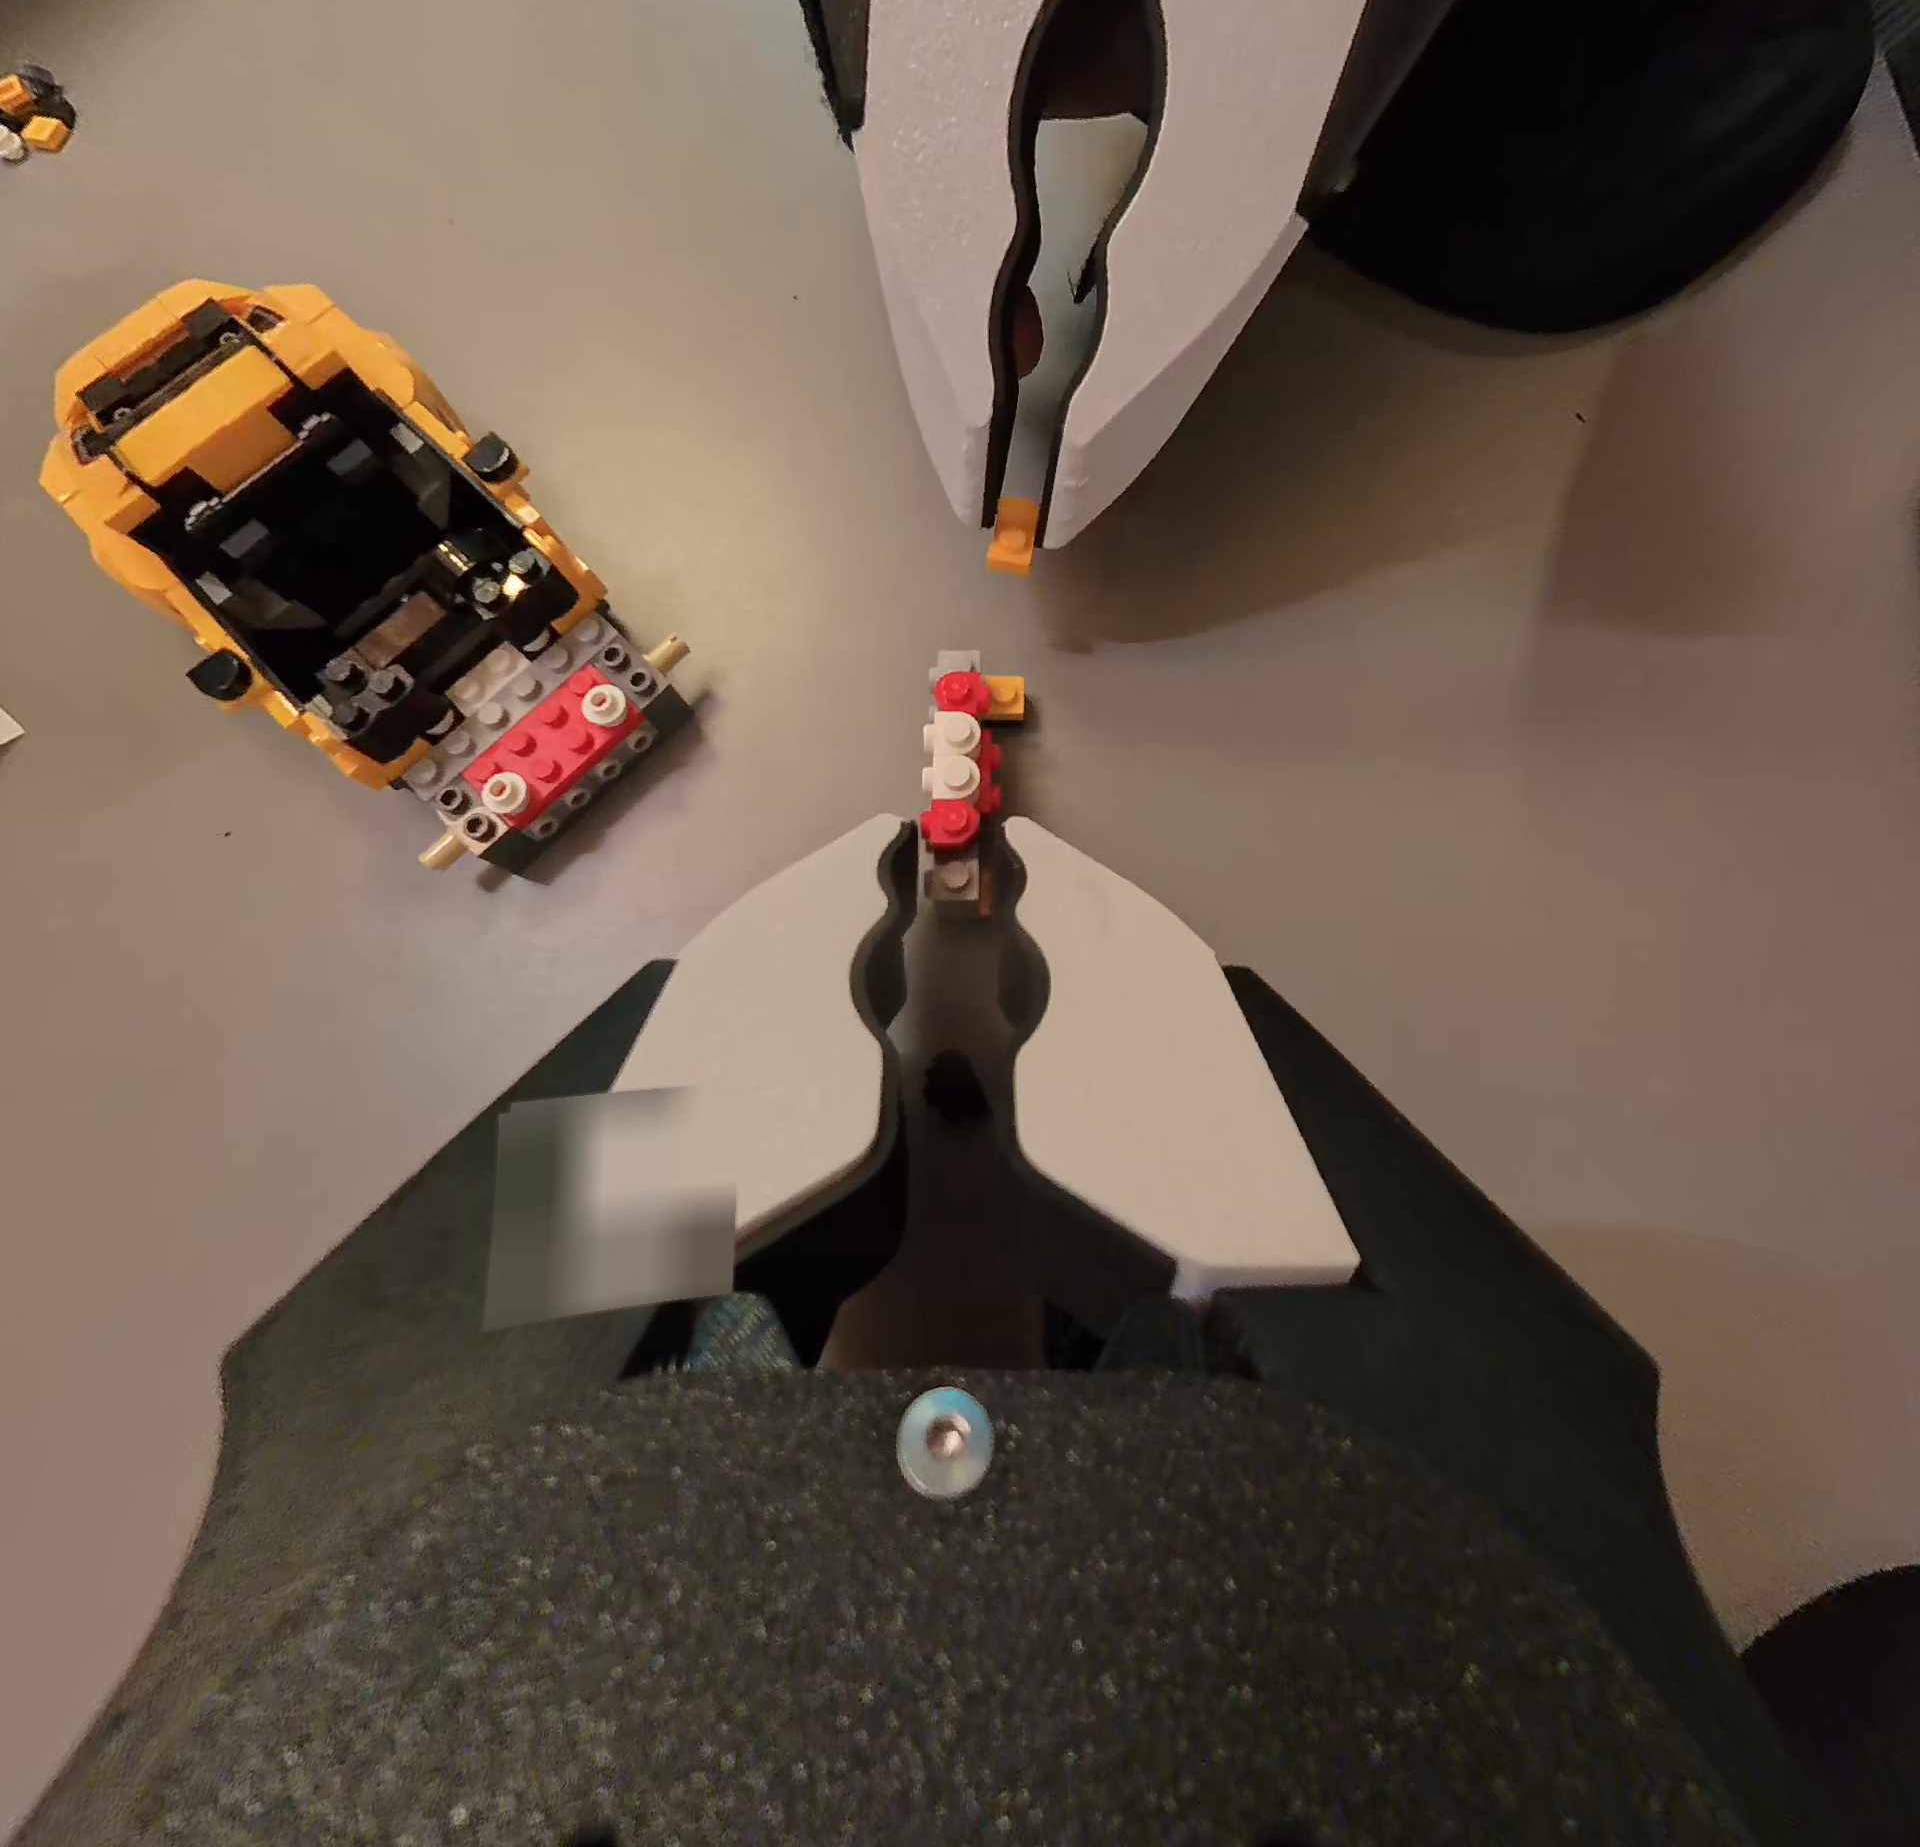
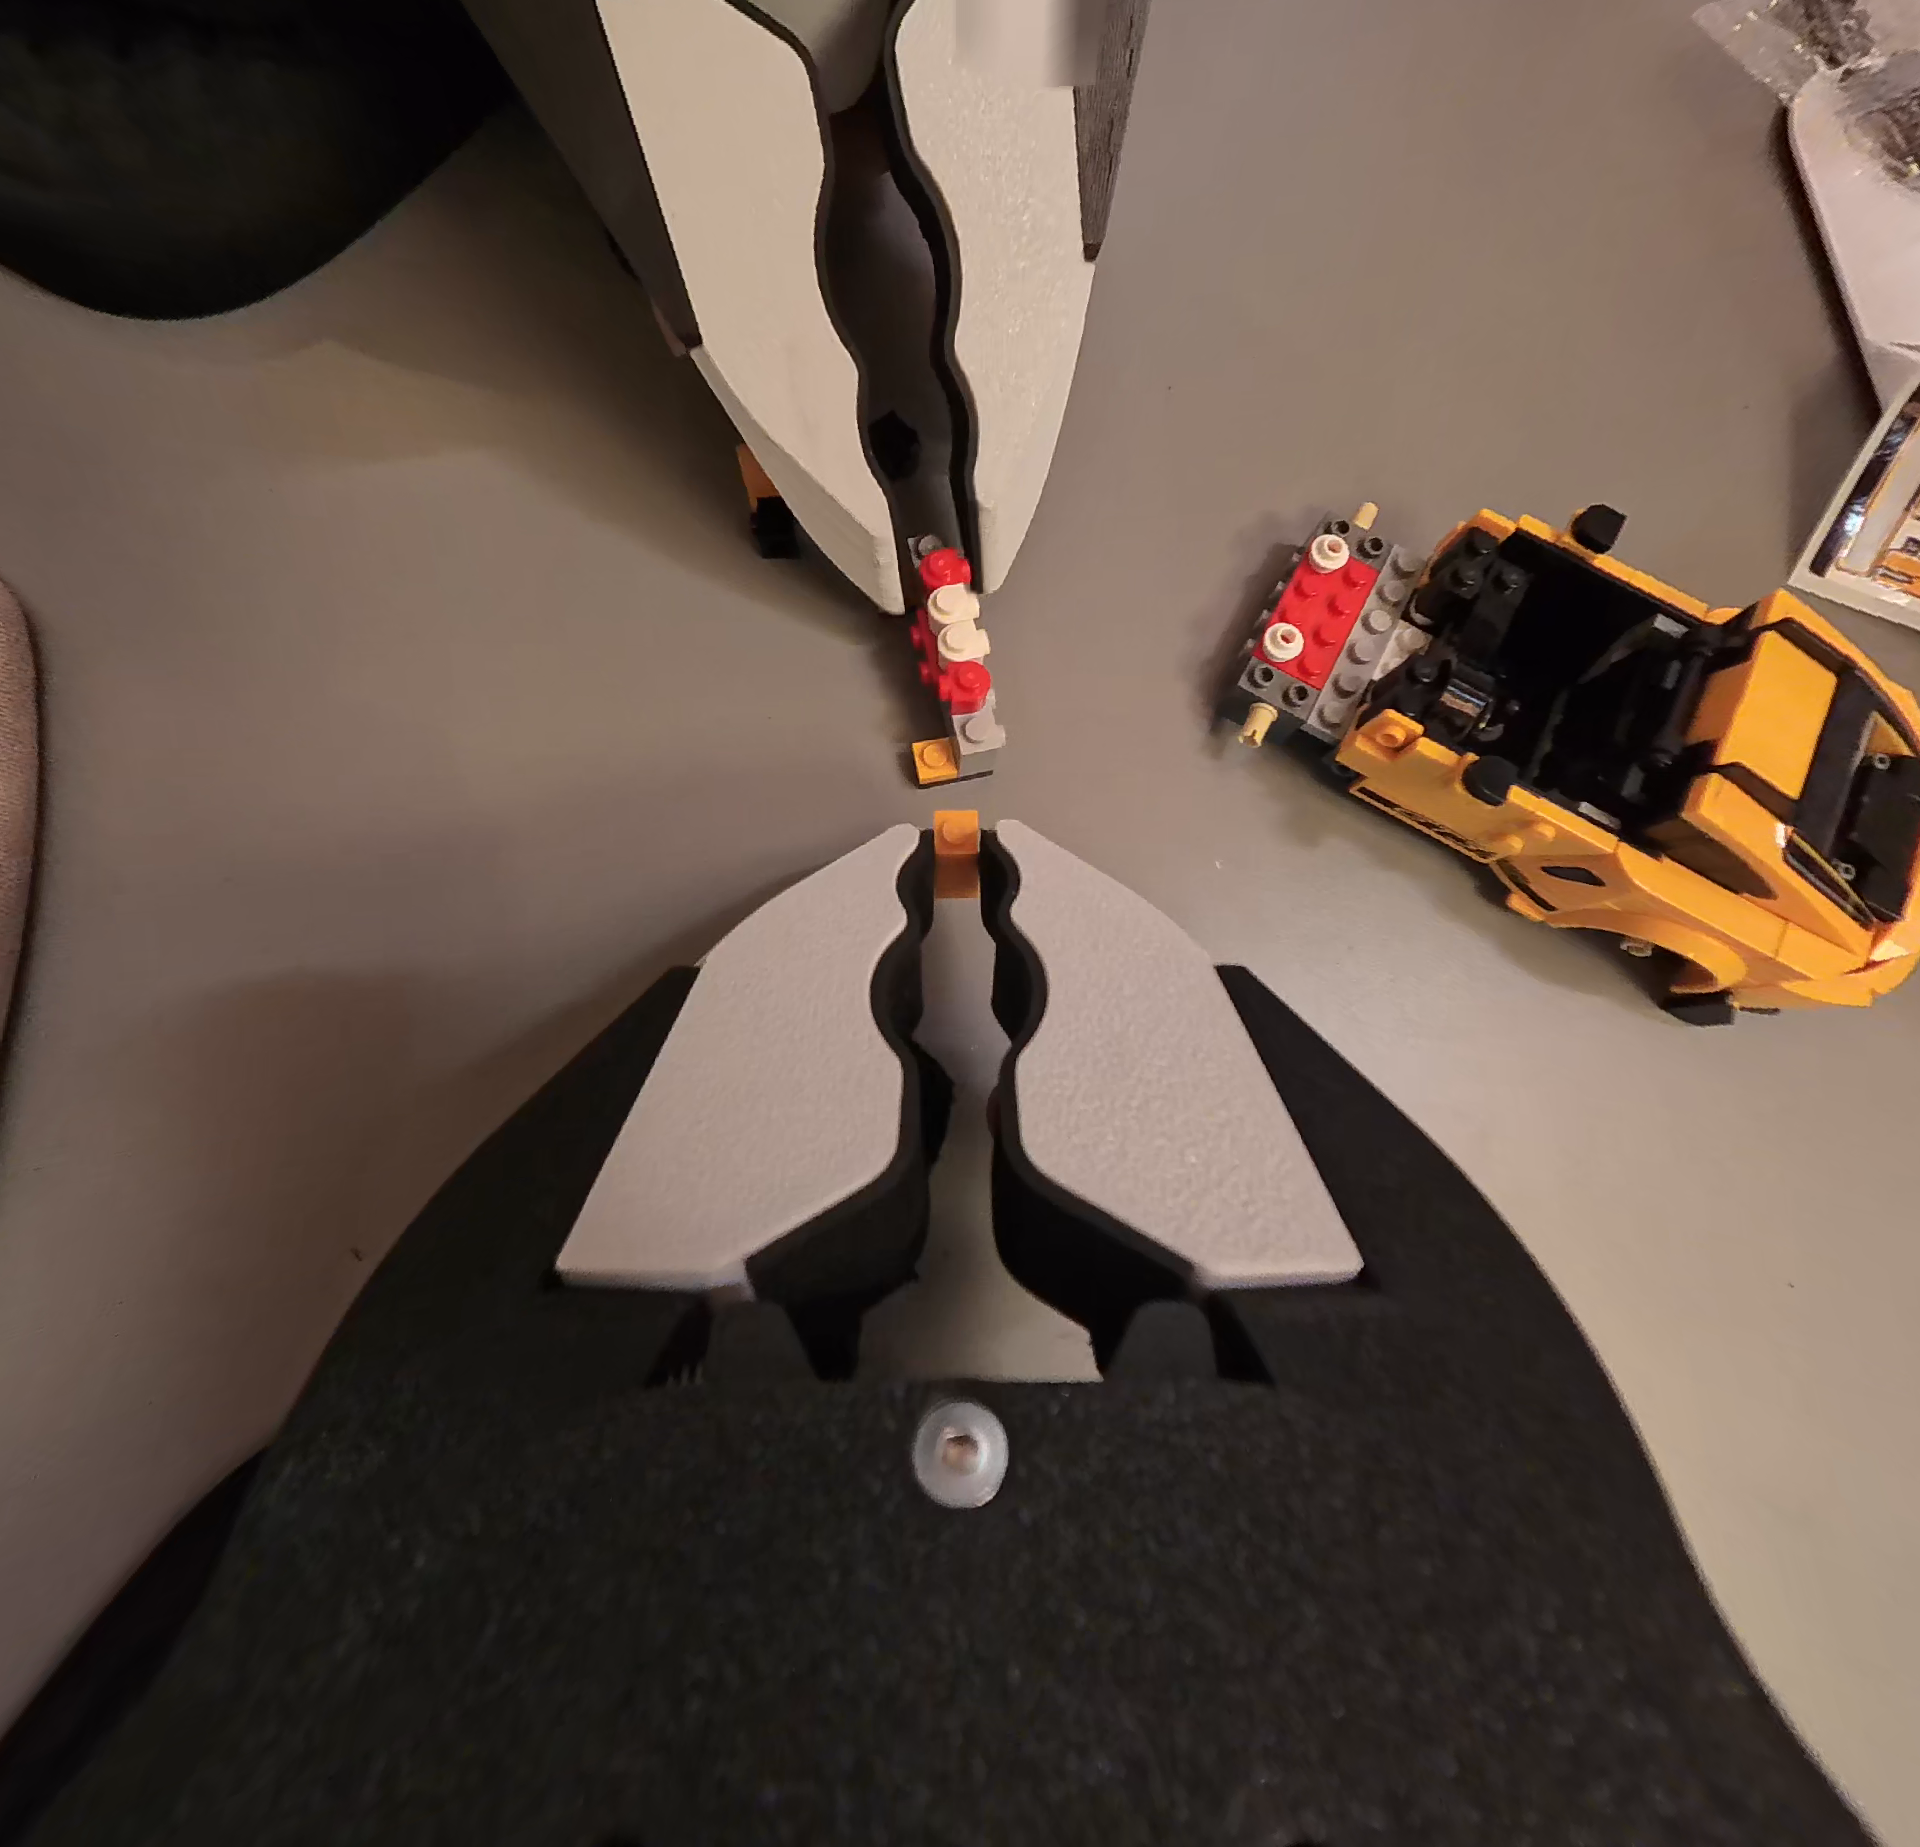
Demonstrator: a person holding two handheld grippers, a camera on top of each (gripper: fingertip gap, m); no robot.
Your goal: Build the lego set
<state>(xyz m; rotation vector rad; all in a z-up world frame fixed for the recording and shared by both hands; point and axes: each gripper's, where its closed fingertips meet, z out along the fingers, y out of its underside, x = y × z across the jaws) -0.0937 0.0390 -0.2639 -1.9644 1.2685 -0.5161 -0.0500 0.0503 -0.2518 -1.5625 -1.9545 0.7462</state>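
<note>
Left hand-held gripper (image 1: pixel 961 841) — narrowed onto the near end of a small brick strip (image 1: pixel 961 758), a grey base carrying red and white studded pieces in a row. The strip runs away from the gripper toward 12 o'clock, ending in a grey stud with a small orange plate (image 1: pixel 1006 698) at its right side.

Right hand-held gripper (image 2: pixel 956 841) — closed on a single orange brick (image 2: pixel 956 852), which protrudes from the fingertips. In the right wrist view this brick sits just short of the strip's far end, at 12 o'clock, apart from it.

Grey desk (image 1: pixel 1455 862) — carries everything.

Partly built orange and black car (image 1: pixel 312 571) — at 10 o'clock in the left wrist view, well apart from the strip; cabin open, rear end showing a red plate with two white round studs on grey.

Loose orange and black pieces (image 1: pixel 31 114) — far, at 10 o'clock.

Clear bag of dark parts (image 2: pixel 1849 41) — far, at 1 o'clock in the right wrist view, with printed paper (image 2: pixel 1870 519) below it.
</note>
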